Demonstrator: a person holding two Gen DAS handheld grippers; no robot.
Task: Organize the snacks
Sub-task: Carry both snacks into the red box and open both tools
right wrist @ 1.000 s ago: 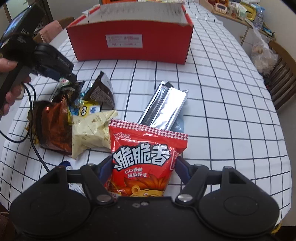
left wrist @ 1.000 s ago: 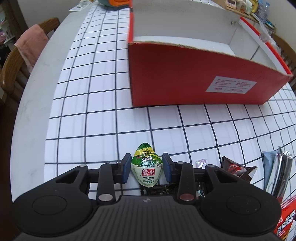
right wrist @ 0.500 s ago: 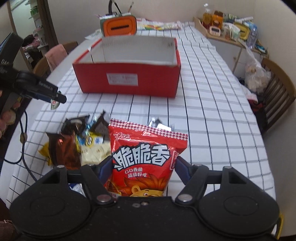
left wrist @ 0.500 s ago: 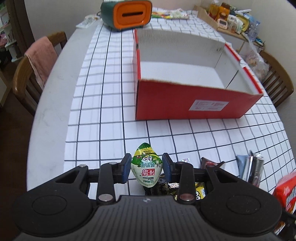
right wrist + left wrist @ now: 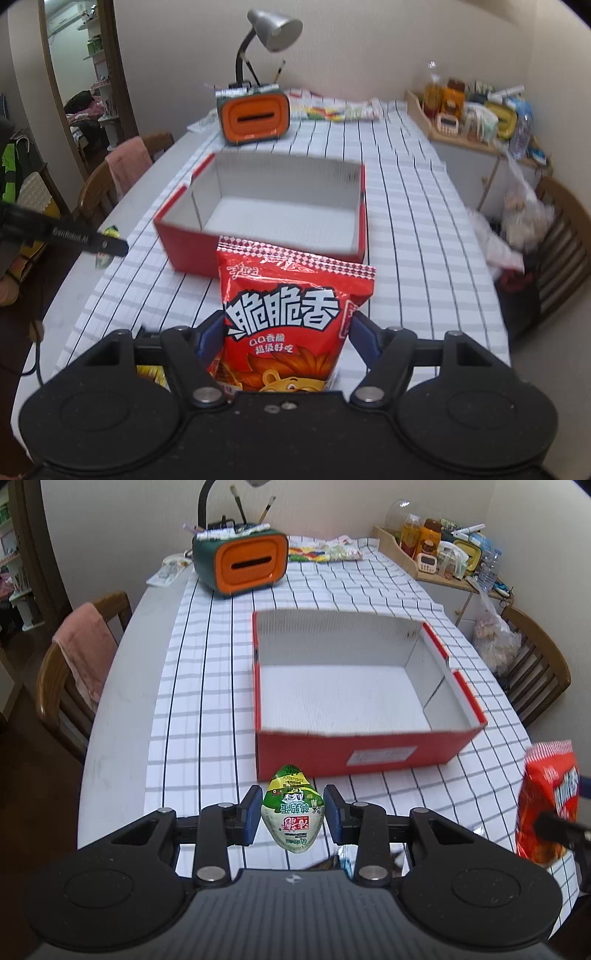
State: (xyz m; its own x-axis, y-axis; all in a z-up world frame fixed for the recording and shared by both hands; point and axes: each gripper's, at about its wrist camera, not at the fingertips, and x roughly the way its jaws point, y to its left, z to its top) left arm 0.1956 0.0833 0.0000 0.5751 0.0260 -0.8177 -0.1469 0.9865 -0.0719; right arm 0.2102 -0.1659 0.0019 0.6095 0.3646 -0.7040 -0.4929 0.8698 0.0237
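- Small green-white snack pack (image 5: pixel 292 808) is clamped between the blue pads of the left tongs (image 5: pixel 292 814), held in the air above the bench (image 5: pixel 122 716), near the front-left corner of the red box (image 5: pixel 354 755).
- Red snack bag (image 5: pixel 291 325) w/ white characters is clamped in the right tongs (image 5: pixel 286 341); pads press on both sides of the bag, jaws stand rather wide because the bag is wide. It hangs over the bench, in front of the box's near wall.
- In left wrist view the same red bag shows at the right edge, w/ part of the right tongs in front of it.
- In right wrist view the left tongs come in from the left edge, the green pack at their tip, left of the box.
- Red box is open at top, white inside, nothing in it; a white label on its front wall.
- Below the tongs, bits of other snack wrappers (image 5: pixel 345 860) lie on the bench, mostly hidden.
- Bench carries a white cloth w/ dark grid (image 5: pixel 207 686).
- Behind the box: green-orange holder (image 5: pixel 242 563) w/ brushes, and a grey desk lamp (image 5: pixel 275 27).
- Wooden chair w/ pink towel (image 5: pixel 85 657) at the left side; another chair (image 5: pixel 535 664) at the right; a shelf w/ bottles (image 5: pixel 443 554) at the far right.
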